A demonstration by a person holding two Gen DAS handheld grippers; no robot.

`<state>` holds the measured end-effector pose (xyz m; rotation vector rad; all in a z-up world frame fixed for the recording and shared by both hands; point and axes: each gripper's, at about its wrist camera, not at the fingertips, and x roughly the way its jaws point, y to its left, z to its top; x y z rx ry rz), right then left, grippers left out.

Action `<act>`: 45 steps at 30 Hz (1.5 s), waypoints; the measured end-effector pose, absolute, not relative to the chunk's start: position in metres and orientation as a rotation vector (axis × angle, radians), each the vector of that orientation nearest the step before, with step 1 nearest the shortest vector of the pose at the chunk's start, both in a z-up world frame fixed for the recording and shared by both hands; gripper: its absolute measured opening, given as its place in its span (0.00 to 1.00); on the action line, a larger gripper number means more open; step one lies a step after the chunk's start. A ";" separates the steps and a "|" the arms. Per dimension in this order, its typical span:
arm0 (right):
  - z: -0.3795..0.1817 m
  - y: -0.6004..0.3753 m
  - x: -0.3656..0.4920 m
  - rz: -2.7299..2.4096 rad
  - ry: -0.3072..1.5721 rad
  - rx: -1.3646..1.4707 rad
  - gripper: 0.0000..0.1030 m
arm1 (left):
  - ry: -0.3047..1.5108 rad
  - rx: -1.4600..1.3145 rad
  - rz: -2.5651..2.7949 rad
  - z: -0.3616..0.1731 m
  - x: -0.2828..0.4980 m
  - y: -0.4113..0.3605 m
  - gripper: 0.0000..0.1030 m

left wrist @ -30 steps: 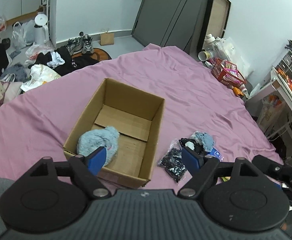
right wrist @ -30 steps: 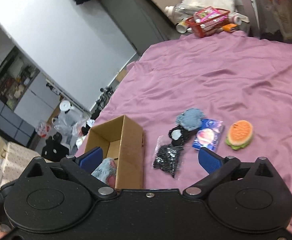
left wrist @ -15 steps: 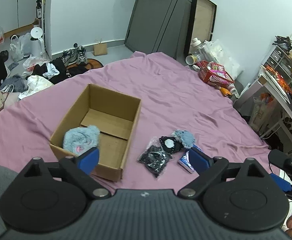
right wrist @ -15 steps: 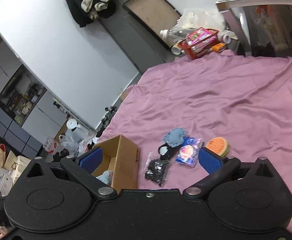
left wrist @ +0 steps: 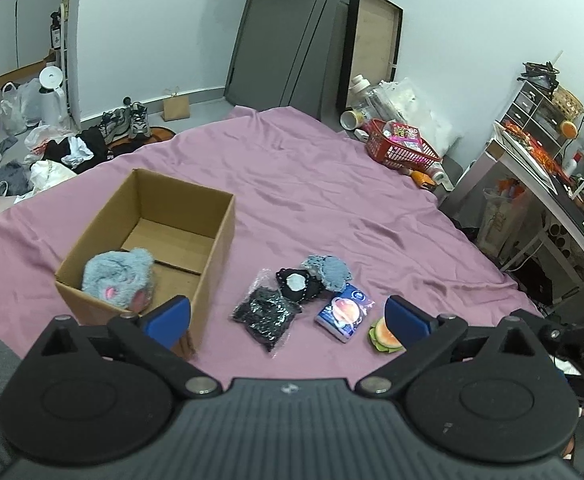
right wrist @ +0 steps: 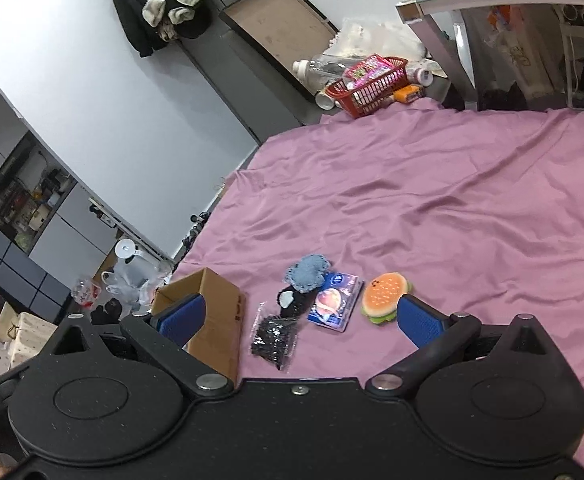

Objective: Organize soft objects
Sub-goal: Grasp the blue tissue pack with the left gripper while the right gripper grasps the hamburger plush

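On the bed [left wrist: 331, 200], we hold both grippers, left [left wrist: 288, 316] and right [right wrist: 299, 318], with jaws open and empty; the grey plush [left wrist: 118, 278] lies inside the cardboard box [left wrist: 212, 248].

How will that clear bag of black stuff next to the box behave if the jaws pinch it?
The clear bag looks crinkled and loosely filled, so it will probably sag and flop when lifted. Its glossy plastic may slip, and a pinch at one corner might catch film alone. It lies flat on the pink sheet, so rolling seems unlikely.
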<state>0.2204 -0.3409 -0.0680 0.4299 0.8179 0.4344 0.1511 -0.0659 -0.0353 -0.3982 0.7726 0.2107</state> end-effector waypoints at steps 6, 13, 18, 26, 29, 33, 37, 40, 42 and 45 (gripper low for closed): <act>-0.083 -0.345 0.230 0.414 0.833 0.471 1.00 | 0.785 -0.392 0.197 -0.047 0.164 -0.080 0.99; -0.110 -0.352 0.250 0.383 0.895 0.588 0.99 | 0.850 -0.378 0.172 -0.067 0.191 -0.095 0.99; -0.127 -0.356 0.263 0.364 0.922 0.645 0.94 | 0.868 -0.381 0.158 -0.087 0.209 -0.103 0.99; -0.163 -0.360 0.290 0.305 1.015 0.744 0.79 | 0.899 -0.403 0.130 -0.123 0.240 -0.114 0.97; -0.177 -0.364 0.298 0.278 1.041 0.767 0.78 | 0.910 -0.394 0.116 -0.134 0.250 -0.120 0.96; -0.192 -0.367 0.308 0.276 1.072 0.807 0.78 | 0.923 -0.382 0.098 -0.149 0.264 -0.125 0.92; -0.201 -0.366 0.316 0.284 1.085 0.812 0.77 | 0.950 -0.384 0.082 -0.168 0.279 -0.130 0.90; -0.210 -0.365 0.323 0.287 1.107 0.830 0.73 | 0.966 -0.370 0.075 -0.179 0.287 -0.134 0.90; -0.213 -0.363 0.326 0.293 1.115 0.831 0.72 | 0.974 -0.352 0.077 -0.187 0.293 -0.136 0.90; -0.218 -0.360 0.331 0.291 1.132 0.824 0.70 | 0.990 -0.353 0.072 -0.197 0.300 -0.135 0.87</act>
